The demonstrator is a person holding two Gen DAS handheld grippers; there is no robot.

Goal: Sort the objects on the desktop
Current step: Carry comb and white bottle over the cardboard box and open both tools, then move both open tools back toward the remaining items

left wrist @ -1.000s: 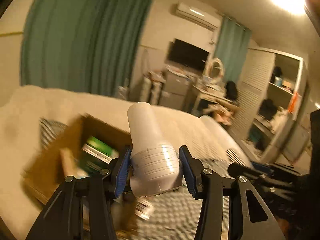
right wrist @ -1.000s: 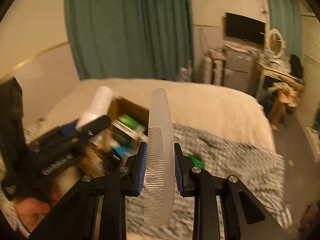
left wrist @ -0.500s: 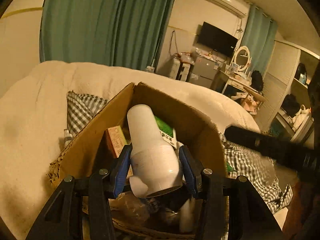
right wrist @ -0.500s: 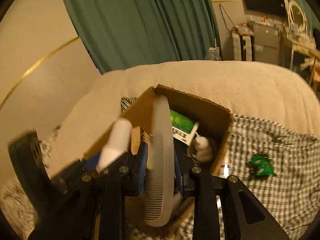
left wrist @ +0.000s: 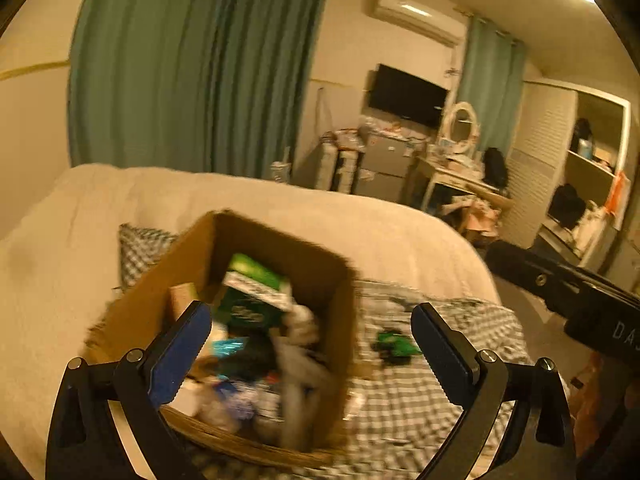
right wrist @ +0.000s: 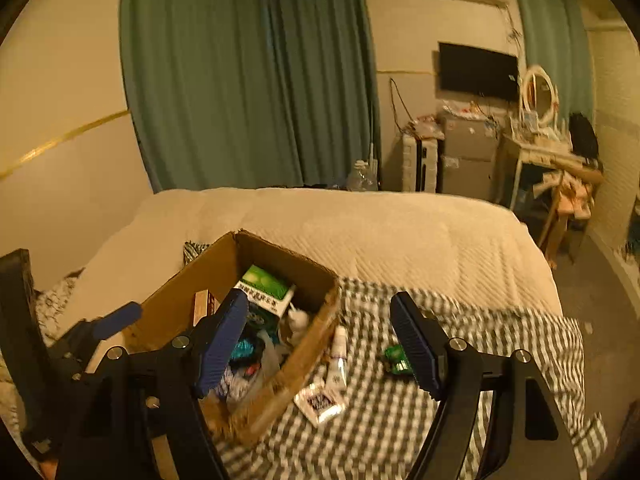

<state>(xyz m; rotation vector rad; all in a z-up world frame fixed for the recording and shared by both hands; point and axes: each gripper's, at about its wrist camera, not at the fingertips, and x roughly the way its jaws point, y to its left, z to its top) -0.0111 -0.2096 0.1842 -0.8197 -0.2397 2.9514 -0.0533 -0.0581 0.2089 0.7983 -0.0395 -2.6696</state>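
While jaws gape | cardboard box (right wrist: pixel 176 300) holds green packet (right wrist: pixel 262 280) | bottle (right wrist: pixel 298 320)

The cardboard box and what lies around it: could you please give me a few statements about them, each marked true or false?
1. Both grippers, left and right, are open and hold nothing. True.
2. The cardboard box is empty. False: it holds a green-and-white package and other items.
3. A small green object lies on the checked cloth, outside the box. True.
4. The white tube is inside the box. False: it lies on the cloth beside it.
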